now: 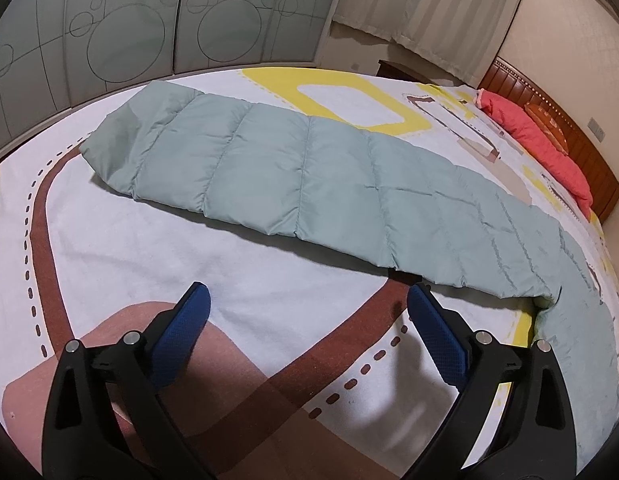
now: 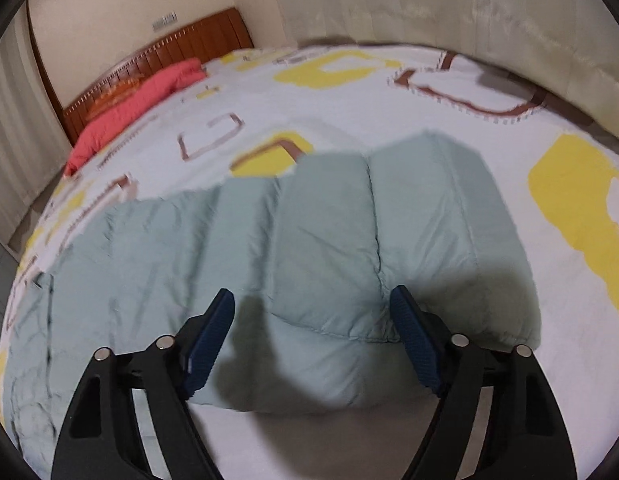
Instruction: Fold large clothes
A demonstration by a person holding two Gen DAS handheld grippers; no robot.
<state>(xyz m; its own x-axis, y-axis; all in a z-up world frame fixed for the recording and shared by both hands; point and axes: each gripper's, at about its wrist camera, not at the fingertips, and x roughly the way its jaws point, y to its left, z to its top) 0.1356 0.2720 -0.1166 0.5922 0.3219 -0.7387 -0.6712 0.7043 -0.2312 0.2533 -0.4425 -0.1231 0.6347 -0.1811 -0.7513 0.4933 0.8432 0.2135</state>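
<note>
Quilt, pale green, padded: laid as a long folded strip across a patterned bed sheet, one end running off toward the bed's edge in the left wrist view. Pillow, red, is set against a wooden headboard, well apart from the strip.

Left gripper: jaws are spread wide over bare sheet, just short of the quilt's near edge; nothing is held.

Right gripper: jaws are apart above the quilt's thick folded end, nothing pinched; the view is blurred.

Risk, as judged: only the top layer may be caught if the jaws are closed shallowly, so the fold could slip open; uneven lifting between the two hands could skew the strip.
</note>
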